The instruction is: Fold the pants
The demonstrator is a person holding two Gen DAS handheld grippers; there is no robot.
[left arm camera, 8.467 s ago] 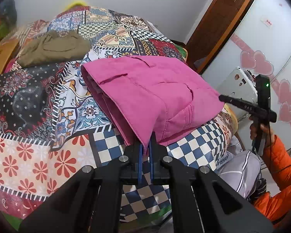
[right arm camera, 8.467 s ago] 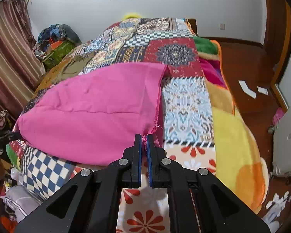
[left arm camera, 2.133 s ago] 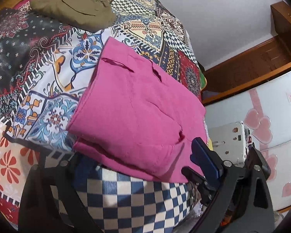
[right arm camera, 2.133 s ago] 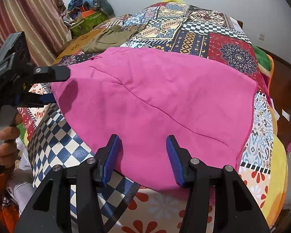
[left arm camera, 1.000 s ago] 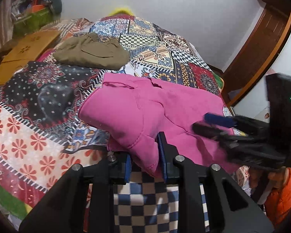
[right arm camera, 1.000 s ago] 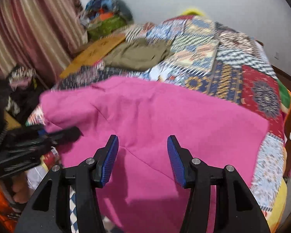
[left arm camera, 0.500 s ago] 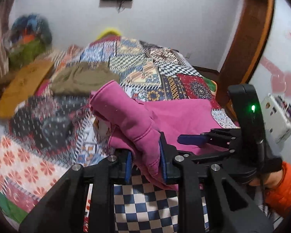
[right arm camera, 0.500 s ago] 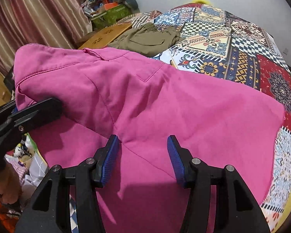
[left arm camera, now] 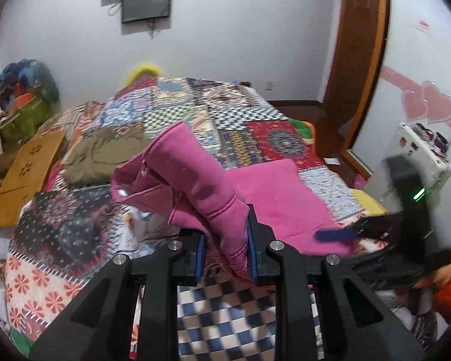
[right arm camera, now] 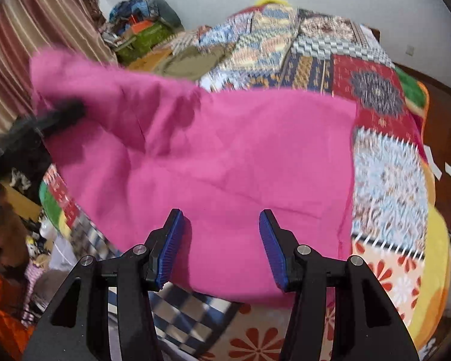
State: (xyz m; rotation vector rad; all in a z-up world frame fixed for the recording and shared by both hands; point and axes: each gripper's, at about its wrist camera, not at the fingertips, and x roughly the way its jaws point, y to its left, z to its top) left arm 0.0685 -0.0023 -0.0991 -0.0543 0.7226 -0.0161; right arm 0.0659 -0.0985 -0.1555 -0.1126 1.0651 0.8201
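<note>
The pink pants point(left arm camera: 273, 192) lie folded on the patchwork bedspread point(left arm camera: 225, 114). My left gripper point(left arm camera: 225, 255) is shut on a thick bunch of the pants' near end and holds it lifted above the bed, with the waistband side hanging toward the left. In the right wrist view the pink pants point(right arm camera: 225, 162) fill the middle, with their left end raised. My right gripper point(right arm camera: 221, 246) is open and empty just above the pants' near edge. It also shows in the left wrist view point(left arm camera: 336, 236).
Folded olive pants point(left arm camera: 105, 156) lie farther back on the bed. A wooden board point(left arm camera: 27, 165) lies at the bed's left side. A white appliance point(left arm camera: 418, 162) and a brown door frame point(left arm camera: 360, 60) stand to the right. Curtains point(right arm camera: 30, 45) hang at left.
My left gripper has lifted the gripped end of the pink pants higher and carried it toward the middle. My right gripper stayed open and drew back slightly toward the near edge.
</note>
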